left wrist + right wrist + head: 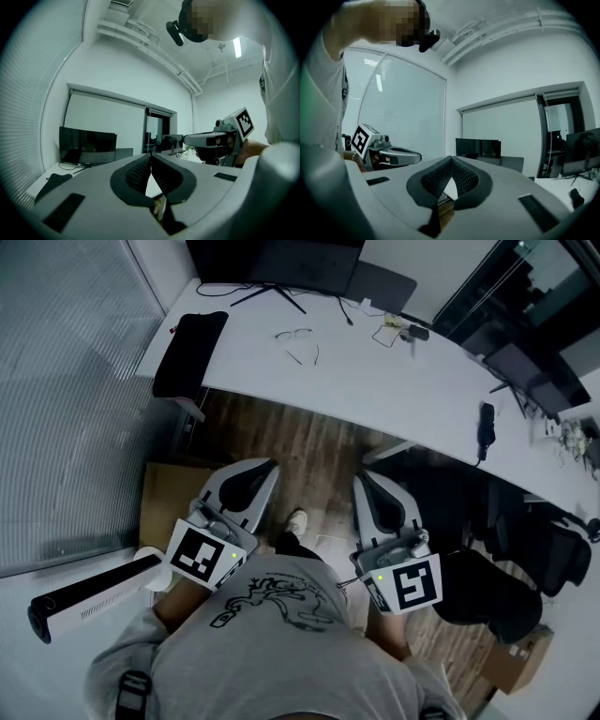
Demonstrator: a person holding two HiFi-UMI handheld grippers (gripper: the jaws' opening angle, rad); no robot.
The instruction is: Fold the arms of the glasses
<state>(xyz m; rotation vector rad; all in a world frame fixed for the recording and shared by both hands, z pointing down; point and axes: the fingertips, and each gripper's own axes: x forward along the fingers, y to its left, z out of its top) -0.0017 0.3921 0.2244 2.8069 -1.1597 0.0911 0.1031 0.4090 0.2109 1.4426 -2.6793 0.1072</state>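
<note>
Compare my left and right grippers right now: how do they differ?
In the head view the left gripper slants up-right while the right gripper slants up-left, so their tips converge. The left gripper hangs near a long white device; the right gripper near a black chair. Shared: both have fingers shut on nothing, and both are over the floor, short of the table holding the glasses.

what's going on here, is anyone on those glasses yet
Not yet. A person stands back from the white table with the left gripper and right gripper held out level toward it, both shut and empty. The glasses lie untouched on the table near the monitor, arms apparently unfolded.
</note>
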